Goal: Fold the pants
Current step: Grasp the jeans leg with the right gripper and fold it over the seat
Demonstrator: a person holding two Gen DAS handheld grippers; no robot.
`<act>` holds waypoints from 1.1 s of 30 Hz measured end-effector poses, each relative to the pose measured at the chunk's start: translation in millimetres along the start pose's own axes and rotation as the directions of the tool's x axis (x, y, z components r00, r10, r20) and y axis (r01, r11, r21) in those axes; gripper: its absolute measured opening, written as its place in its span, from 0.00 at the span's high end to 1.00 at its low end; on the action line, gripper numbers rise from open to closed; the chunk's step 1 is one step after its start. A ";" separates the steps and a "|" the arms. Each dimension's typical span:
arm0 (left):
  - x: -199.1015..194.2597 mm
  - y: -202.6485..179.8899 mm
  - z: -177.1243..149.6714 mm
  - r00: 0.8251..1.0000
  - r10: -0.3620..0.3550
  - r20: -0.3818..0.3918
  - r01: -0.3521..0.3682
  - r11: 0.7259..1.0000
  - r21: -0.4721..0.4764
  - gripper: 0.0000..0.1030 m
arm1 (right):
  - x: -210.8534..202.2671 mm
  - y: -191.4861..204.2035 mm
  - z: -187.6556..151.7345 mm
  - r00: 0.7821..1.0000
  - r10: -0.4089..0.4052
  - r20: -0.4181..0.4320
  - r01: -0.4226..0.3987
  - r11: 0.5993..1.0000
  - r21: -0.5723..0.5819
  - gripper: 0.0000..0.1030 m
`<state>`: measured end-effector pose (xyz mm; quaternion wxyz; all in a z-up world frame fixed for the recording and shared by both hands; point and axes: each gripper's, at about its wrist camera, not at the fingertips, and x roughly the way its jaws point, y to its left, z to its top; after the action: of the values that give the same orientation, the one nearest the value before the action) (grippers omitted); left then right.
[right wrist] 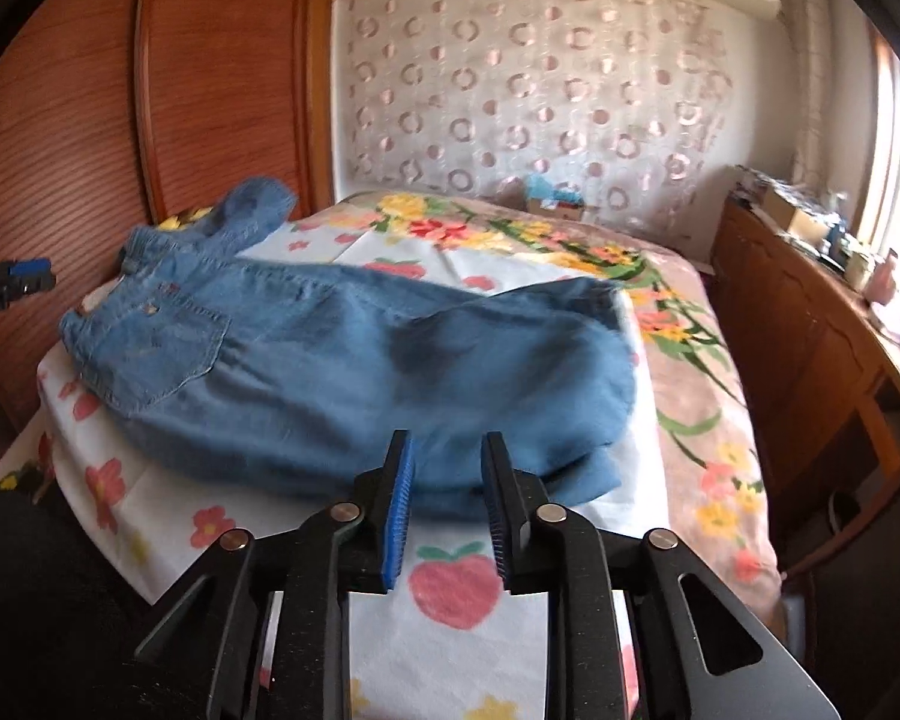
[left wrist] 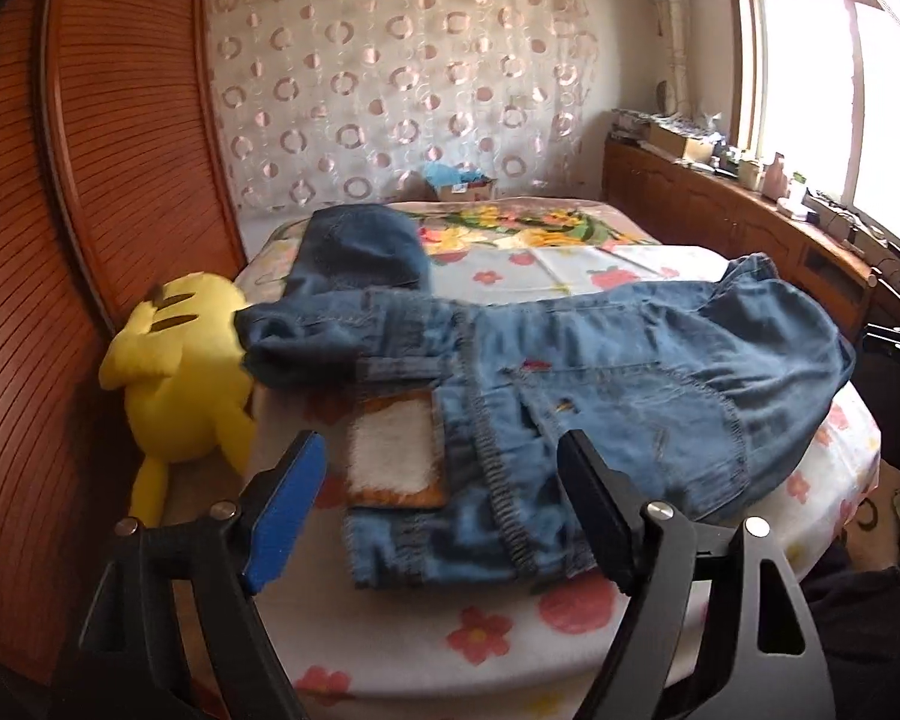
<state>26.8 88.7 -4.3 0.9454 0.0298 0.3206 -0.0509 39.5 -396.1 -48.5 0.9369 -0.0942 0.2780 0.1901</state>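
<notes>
Two hand-held grippers hover over blue denim pants lying on a flowered bed.

In the left wrist view, the left gripper (left wrist: pixel 444 468) fills the bottom of the frame with its jaws spread wide and nothing between them; just beyond its tips lie the pants (left wrist: pixel 570 372), waistband end nearest, with a pale label patch (left wrist: pixel 397 450) showing. In the right wrist view, the right gripper (right wrist: pixel 447 459) sits at bottom centre, jaws narrowly parted and empty, tips close to the folded edge of the pants (right wrist: pixel 342 372), which stretch across the middle of the frame, back pocket at left. The bedspread (right wrist: pixel 480 648) beneath has strawberries and flowers. A yellow plush toy (left wrist: pixel 180 384) lies at the left of the left view, beside a wooden wall (left wrist: pixel 90 192). A circle-patterned curtain (right wrist: pixel 528 84) hangs behind the bed.
</notes>
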 end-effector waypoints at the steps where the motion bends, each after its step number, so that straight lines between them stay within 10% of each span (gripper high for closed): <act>1: 2.8 -4.8 3.3 1.000 -0.010 0.001 0.010 1.000 0.003 0.22 | -2.4 -3.6 -0.9 1.000 -0.012 0.007 0.012 1.000 0.012 0.71; 22: 53.2 -102.4 21.3 0.980 -0.198 -0.032 0.200 0.976 0.086 0.22 | 39.4 -43.9 -4.3 0.998 -0.060 -0.021 0.063 0.955 0.290 0.59; 27: 56.2 -104.1 14.3 0.977 -0.208 -0.048 0.211 0.974 0.080 0.22 | 48.6 -44.1 1.0 0.999 -0.026 -0.045 0.039 0.948 0.317 0.93; 33: 58.4 -101.2 10.5 0.977 -0.205 -0.055 0.208 0.975 0.071 0.22 | 41.4 -41.8 12.4 0.999 -0.051 0.011 0.046 0.953 0.299 0.98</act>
<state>67.6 -17.2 -33.9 0.9252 0.0338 0.3421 -0.1604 94.6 -418.1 -58.3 0.9472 0.0434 0.2925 0.1237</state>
